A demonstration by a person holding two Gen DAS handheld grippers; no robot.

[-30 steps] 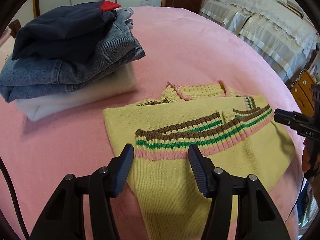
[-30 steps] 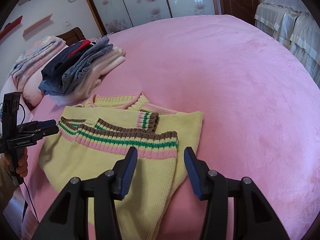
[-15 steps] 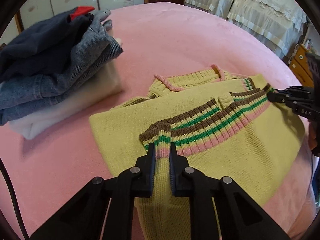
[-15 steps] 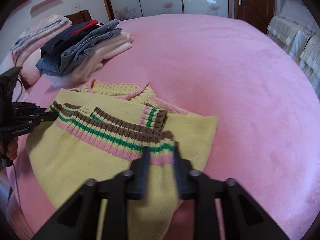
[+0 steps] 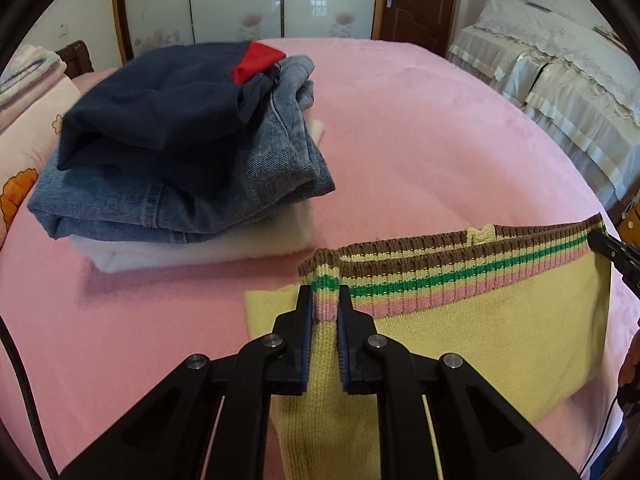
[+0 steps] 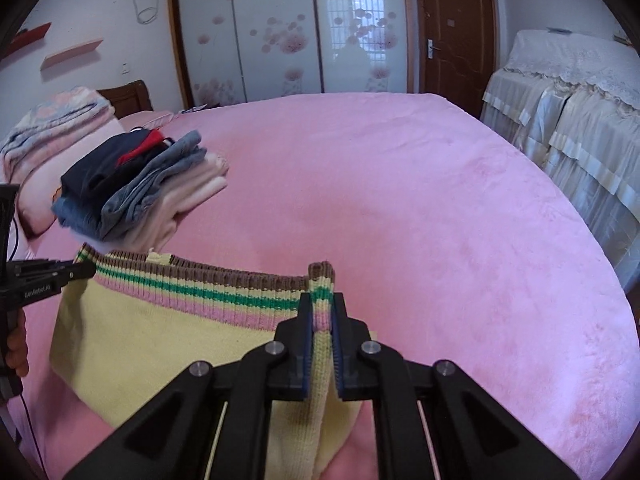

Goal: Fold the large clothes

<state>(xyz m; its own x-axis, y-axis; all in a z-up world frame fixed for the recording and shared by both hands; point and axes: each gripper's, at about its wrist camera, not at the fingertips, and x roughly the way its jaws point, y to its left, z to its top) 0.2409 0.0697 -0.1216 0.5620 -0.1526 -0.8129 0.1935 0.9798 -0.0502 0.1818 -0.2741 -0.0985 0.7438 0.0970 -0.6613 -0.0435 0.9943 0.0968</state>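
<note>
A yellow knit sweater (image 5: 492, 332) with a brown, green and pink striped hem (image 5: 460, 276) lies partly lifted off the pink bed. My left gripper (image 5: 325, 304) is shut on one hem corner, which stands pinched between its pads. At the other end of the hem, my right gripper (image 6: 321, 308) is shut on the opposite corner. The hem (image 6: 192, 284) hangs stretched between the two, and the sweater body (image 6: 152, 344) drapes below it. Each gripper shows at the edge of the other's view: the right gripper (image 5: 616, 256) and the left gripper (image 6: 52, 276).
A stack of folded clothes (image 5: 176, 152), dark blue on denim on white, sits on the pink bed cover (image 6: 400, 184) to the left. Folded blankets (image 6: 52, 132) rest by the headboard. A second bed with a cream cover (image 6: 568, 92) stands at right. A hand (image 6: 16, 344) holds the left gripper's handle.
Both grippers went from open over the hem to shut on its two corners. They then rose, lifting the striped hem off the bed and pulling it taut between them.
</note>
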